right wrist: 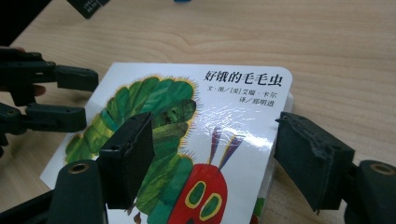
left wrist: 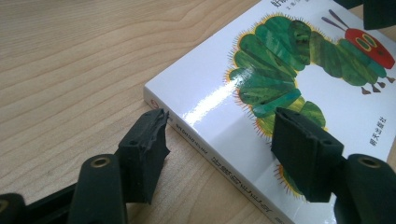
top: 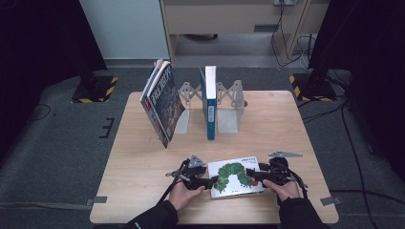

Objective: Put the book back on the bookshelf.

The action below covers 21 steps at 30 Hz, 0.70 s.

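Flanking a caterpillar picture book (top: 236, 177) that lies flat and cover-up at the near edge of the worktop (top: 138, 167), the two tools meet it from opposite ends: the left hand-held gripper (top: 210, 182) comes in at the spine side, the right hand-held gripper (top: 254, 176) at the opposite, fore-edge side. The book's long axis runs roughly across the worktop from one hand to the other, so each tool is right at its own end and neither is clearly nearer. In the left gripper view the jaws stand apart, one pad on the wood just outside the spine (left wrist: 219, 163) and the other above the cover, neither pressing. In the right gripper view the jaws are likewise spread, one over the printed caterpillar, the other just past the rounded corner (right wrist: 286, 77), with no pinch on the cover. Judged from this, any lift turns on closing at both ends together. By count: one book lying flat, two or more leaning books (top: 161, 102) at the left, one blue upright book (top: 210, 102), and two grey bookends (top: 229, 107) set well behind it.
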Each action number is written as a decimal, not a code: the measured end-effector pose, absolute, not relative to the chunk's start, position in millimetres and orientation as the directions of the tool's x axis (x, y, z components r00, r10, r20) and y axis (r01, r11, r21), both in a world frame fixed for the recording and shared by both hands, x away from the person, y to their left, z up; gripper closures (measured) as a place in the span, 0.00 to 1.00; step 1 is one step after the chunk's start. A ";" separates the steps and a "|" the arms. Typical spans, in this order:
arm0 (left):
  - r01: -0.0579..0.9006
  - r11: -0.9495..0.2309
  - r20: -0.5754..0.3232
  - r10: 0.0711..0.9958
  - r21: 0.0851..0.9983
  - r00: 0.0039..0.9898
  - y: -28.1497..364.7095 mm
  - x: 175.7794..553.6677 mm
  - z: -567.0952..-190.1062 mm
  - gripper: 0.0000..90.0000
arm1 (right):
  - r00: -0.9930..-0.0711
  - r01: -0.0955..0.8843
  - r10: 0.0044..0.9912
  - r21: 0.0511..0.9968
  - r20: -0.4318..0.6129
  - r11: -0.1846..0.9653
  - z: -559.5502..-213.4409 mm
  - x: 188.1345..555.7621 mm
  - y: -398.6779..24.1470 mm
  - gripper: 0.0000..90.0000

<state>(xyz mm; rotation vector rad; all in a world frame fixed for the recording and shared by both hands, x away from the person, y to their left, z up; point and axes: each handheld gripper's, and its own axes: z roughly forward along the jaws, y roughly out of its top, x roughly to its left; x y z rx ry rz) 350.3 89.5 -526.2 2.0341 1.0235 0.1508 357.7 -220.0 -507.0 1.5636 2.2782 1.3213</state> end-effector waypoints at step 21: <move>0.632 -0.276 -0.293 0.706 0.725 0.645 92.4 354.4 -531.8 0.28 | -0.480 0.684 0.770 0.729 0.421 0.029 -498.2 359.8 -217.9 0.31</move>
